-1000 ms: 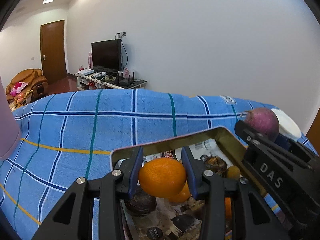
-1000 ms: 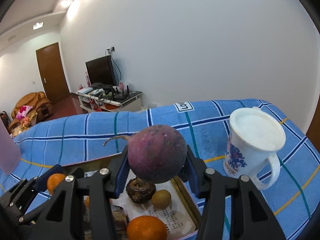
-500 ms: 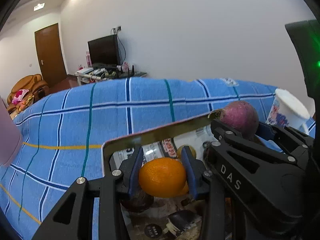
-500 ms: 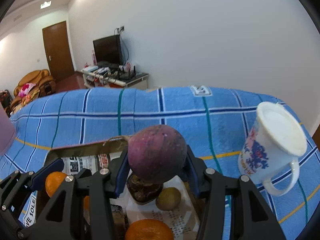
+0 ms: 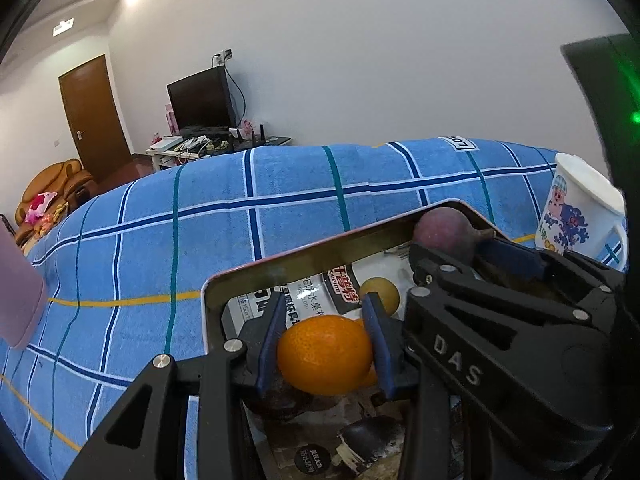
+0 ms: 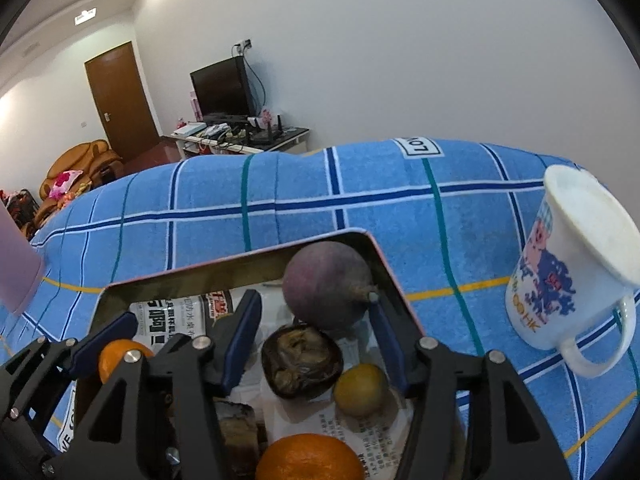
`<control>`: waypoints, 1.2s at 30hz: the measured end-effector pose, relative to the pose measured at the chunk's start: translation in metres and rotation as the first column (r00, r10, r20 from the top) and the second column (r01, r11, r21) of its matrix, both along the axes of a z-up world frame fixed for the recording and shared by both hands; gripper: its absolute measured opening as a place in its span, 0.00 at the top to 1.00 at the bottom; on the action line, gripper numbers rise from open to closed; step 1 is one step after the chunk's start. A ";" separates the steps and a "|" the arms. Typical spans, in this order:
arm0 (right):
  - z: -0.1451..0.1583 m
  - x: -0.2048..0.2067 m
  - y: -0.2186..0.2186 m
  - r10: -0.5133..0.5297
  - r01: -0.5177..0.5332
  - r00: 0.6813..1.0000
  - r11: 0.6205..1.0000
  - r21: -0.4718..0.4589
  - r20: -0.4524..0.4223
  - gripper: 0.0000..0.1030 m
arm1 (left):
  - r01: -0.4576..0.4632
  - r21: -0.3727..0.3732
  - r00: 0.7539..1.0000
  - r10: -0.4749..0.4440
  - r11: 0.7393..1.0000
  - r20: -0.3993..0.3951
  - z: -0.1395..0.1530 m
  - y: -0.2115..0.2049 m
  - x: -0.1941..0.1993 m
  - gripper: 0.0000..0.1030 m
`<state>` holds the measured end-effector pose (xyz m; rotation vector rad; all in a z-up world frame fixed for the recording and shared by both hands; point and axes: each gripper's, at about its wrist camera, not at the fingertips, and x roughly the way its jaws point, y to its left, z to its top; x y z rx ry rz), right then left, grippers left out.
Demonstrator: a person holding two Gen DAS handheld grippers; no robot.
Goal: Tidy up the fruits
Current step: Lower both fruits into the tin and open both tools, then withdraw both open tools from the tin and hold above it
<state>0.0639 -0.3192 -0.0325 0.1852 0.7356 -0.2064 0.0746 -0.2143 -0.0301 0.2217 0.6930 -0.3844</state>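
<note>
We've got the orange (image 5: 324,354) clamped between the left gripper (image 5: 326,340) fingers, hanging just over the near-left part of the tin tray (image 6: 240,258). Right gripper (image 6: 316,332) is opening, pads off the purple fruit (image 6: 326,284), which sits in the tray's far-right corner w/ its stem toward the right finger. Left hand is nearer the free spot, so the orange likely goes straight down.

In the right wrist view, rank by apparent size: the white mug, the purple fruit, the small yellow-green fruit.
1. white mug
2. purple fruit
3. small yellow-green fruit
The mug stands apart on the cloth, so its lead is partly uncertain.
</note>
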 end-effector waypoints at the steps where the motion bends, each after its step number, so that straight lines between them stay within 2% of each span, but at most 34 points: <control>1: 0.001 -0.002 -0.001 0.013 -0.013 1.000 1.000 0.019 0.012 0.32 | -0.004 -0.005 1.000 0.004 1.000 -0.005 0.000 0.001 0.003 0.60; 2: 0.003 -0.008 -0.001 0.027 -0.028 0.999 0.999 0.041 0.034 0.26 | -0.006 -0.019 1.000 0.006 1.000 -0.016 0.000 0.004 0.006 0.60; 3: 0.006 -0.012 0.000 0.027 -0.030 0.998 0.999 0.044 0.050 0.24 | -0.011 -0.033 1.000 0.010 0.999 -0.026 0.000 0.007 0.008 0.59; 6: 0.020 -0.032 0.005 0.007 -0.007 0.992 1.000 0.001 0.129 0.14 | -0.011 -0.056 0.999 0.008 0.998 -0.046 0.001 0.010 0.010 0.59; 7: 0.025 -0.039 0.006 -0.005 0.007 0.987 1.000 -0.016 0.158 0.08 | -0.004 -0.046 0.999 0.002 0.999 -0.039 0.001 0.008 0.009 0.59; 9: 0.034 -0.055 0.007 -0.054 0.067 0.975 0.996 -0.054 0.214 0.03 | 0.010 -0.025 1.000 -0.011 1.000 -0.017 0.001 0.005 0.004 0.57; 10: 0.036 -0.061 0.006 -0.082 0.100 0.969 0.993 -0.067 0.232 0.01 | 0.020 -0.014 1.000 -0.020 1.000 -0.009 0.002 0.003 0.002 0.51; 11: 0.039 -0.071 0.004 -0.117 0.141 0.959 0.987 -0.073 0.258 0.00 | 0.024 -0.013 1.000 -0.024 1.000 -0.008 0.003 0.002 0.001 0.40; 13: 0.041 -0.082 0.003 -0.157 0.187 0.946 0.979 -0.079 0.285 0.00 | 0.029 -0.033 1.000 -0.029 0.999 -0.006 0.006 0.003 -0.002 0.27; 14: 0.043 -0.089 0.000 -0.172 0.202 0.935 0.977 -0.065 0.309 0.00 | 0.035 -0.045 0.999 -0.035 0.998 -0.003 0.008 0.003 -0.004 0.26; 18: 0.044 -0.102 -0.010 -0.231 0.251 0.916 0.968 -0.020 0.327 0.00 | 0.070 -0.046 0.997 -0.072 0.997 -0.040 0.006 0.000 -0.007 0.26; 21: 0.040 -0.105 -0.019 -0.262 0.266 0.912 0.963 0.031 0.314 0.00 | 0.058 -0.031 0.998 -0.059 0.998 -0.035 0.004 -0.001 -0.010 0.25; 25: 0.037 -0.112 -0.026 -0.272 0.257 0.908 0.962 0.089 0.320 0.00 | 0.047 -0.057 0.998 -0.049 0.997 -0.042 0.006 0.006 -0.011 0.26; 27: 0.037 -0.120 -0.023 -0.249 0.231 0.899 0.969 0.094 0.362 0.00 | 0.046 -0.059 0.998 -0.048 0.997 -0.033 0.007 0.009 -0.014 0.26; 29: 0.039 -0.122 -0.015 -0.237 0.228 0.895 0.971 0.069 0.378 0.00 | 0.034 -0.035 0.999 -0.034 0.999 -0.002 0.007 0.010 -0.020 0.25; 32: 0.040 -0.127 -0.003 -0.205 0.220 0.892 0.976 0.010 0.402 0.00 | -0.011 0.016 0.996 0.009 1.000 0.090 0.008 0.012 -0.030 0.25; 36: 0.044 -0.137 0.011 -0.176 0.223 0.871 0.973 -0.052 0.458 0.00 | -0.061 -0.009 0.981 0.061 0.998 0.183 0.015 0.024 -0.043 0.25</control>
